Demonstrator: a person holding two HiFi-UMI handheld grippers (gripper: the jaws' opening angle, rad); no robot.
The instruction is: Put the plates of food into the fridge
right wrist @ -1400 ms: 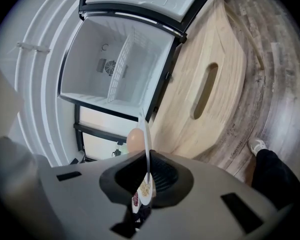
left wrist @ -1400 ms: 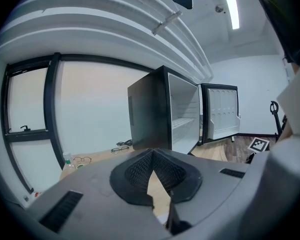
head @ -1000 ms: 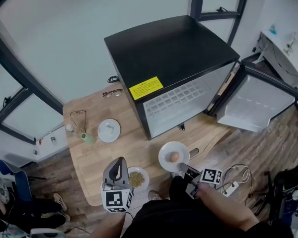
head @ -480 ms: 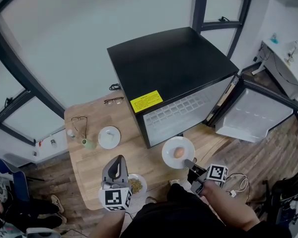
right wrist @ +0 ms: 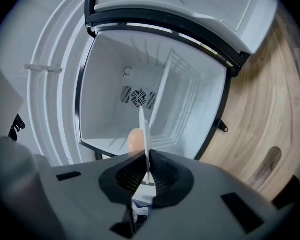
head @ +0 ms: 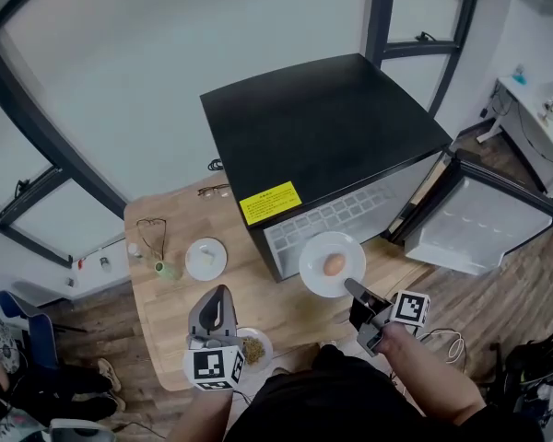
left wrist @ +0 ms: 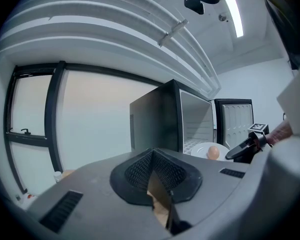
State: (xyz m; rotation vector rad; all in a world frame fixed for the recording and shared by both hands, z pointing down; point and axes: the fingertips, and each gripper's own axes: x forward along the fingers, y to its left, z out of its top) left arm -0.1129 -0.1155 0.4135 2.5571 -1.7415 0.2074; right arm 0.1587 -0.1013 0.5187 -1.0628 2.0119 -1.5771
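A white plate (head: pixel 324 251) with one egg (head: pixel 333 264) hangs in front of the black fridge (head: pixel 323 127), level with its open compartment. My right gripper (head: pixel 351 289) is shut on the plate's near rim. In the right gripper view the plate (right wrist: pixel 144 129) shows edge-on between the pads, the egg (right wrist: pixel 135 140) beside it and the white fridge interior (right wrist: pixel 115 119) straight ahead. A plate of brown food (head: pixel 253 347) lies on the wooden table (head: pixel 286 307), just right of my left gripper (head: pixel 219 293). The left gripper is shut with nothing in it. A third white plate (head: pixel 205 258) sits further back.
The fridge door (head: pixel 479 228) stands swung open to the right. A wire shelf (right wrist: pixel 177 91) runs through the interior. On the table's left part lie glasses (head: pixel 152 233) and a small green bottle (head: pixel 166 270). A second pair of glasses (head: pixel 212 190) rests by the fridge's back corner.
My right gripper has lifted the egg plate off the table and carried it up toward the fridge opening. The left gripper has stayed by the brown-food plate.
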